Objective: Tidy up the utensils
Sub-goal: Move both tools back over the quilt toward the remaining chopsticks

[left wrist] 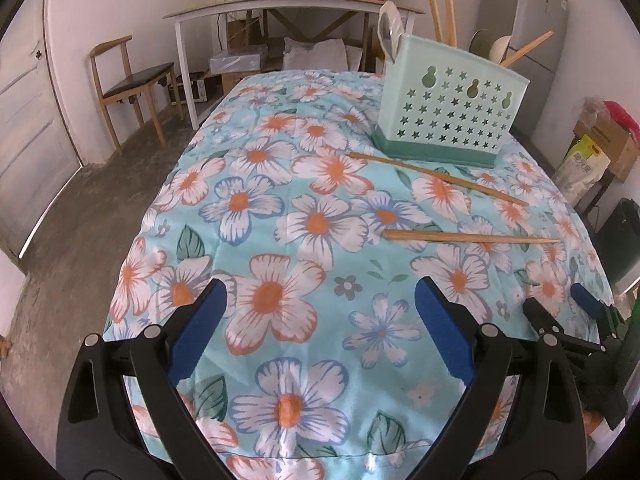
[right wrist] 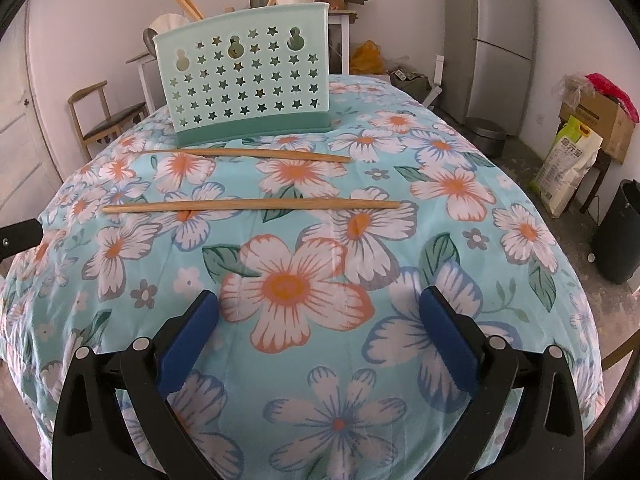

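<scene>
On the floral-covered worktop [right wrist: 460, 240], two chopsticks [right wrist: 252, 205] lie flat just before the green holder [right wrist: 244, 84], probably awaiting pickup, so the left gripper [left wrist: 316, 304] and right gripper [right wrist: 318, 308] hover with jaws apart, empty.

Right gripper [right wrist: 320, 312] hovers over floral tablecloth [right wrist: 500, 248], blue pads [right wrist: 188, 340] spread wide, nothing between. 2 chopsticks lie crosswise ahead: near chopstick [right wrist: 252, 205], far chopstick [right wrist: 248, 154] just before mint utensil holder [right wrist: 244, 88]. Holder contains chopsticks, spoons. Fridge [right wrist: 500, 40] behind right.
</scene>
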Motion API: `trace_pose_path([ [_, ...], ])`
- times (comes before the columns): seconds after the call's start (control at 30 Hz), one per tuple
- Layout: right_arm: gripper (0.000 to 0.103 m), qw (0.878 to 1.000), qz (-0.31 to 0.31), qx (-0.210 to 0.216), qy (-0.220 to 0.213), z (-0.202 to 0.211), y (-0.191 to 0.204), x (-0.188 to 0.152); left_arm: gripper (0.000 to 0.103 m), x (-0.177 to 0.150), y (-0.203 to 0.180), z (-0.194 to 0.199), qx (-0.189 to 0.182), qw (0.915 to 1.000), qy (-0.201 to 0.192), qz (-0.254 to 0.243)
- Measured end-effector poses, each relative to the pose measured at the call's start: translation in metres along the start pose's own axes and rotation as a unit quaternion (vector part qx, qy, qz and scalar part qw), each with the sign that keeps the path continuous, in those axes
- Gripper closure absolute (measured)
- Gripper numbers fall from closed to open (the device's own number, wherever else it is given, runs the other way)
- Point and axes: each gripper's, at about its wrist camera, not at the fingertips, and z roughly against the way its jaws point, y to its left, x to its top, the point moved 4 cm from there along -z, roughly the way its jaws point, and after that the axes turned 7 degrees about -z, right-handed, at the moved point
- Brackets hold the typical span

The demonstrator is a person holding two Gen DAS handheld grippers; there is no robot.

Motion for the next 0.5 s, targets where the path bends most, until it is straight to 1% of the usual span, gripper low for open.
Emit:
trace_pose_path([
  [0.1, 0.005, 1.000, 0.000, 0.006, 0.001, 0.001, -0.001, 0.000, 0.012, 0.003, -0.004, 0.004, -0.004, 0.9999, -0.014, -0.009],
  [0.23, 0.006, 1.000, -0.001, 0.021, 0.010, 0.002, -0.003, 0.002, 0.012, 0.009, -0.014, 0.013, -0.006, 0.9980, -0.042, -0.047],
  [0.33, 0.006, 0.999, -0.003, 0.038, 0.018, 0.006, -0.006, 0.005, 0.012, 0.014, -0.023, 0.017, -0.017, 0.9961, -0.056, -0.066],
  [0.5, 0.006, 0.998, -0.011, 0.055, 0.020, 0.012, -0.013, 0.010, 0.012, 0.021, -0.031, 0.017, -0.032, 0.9953, -0.063, -0.067],
])
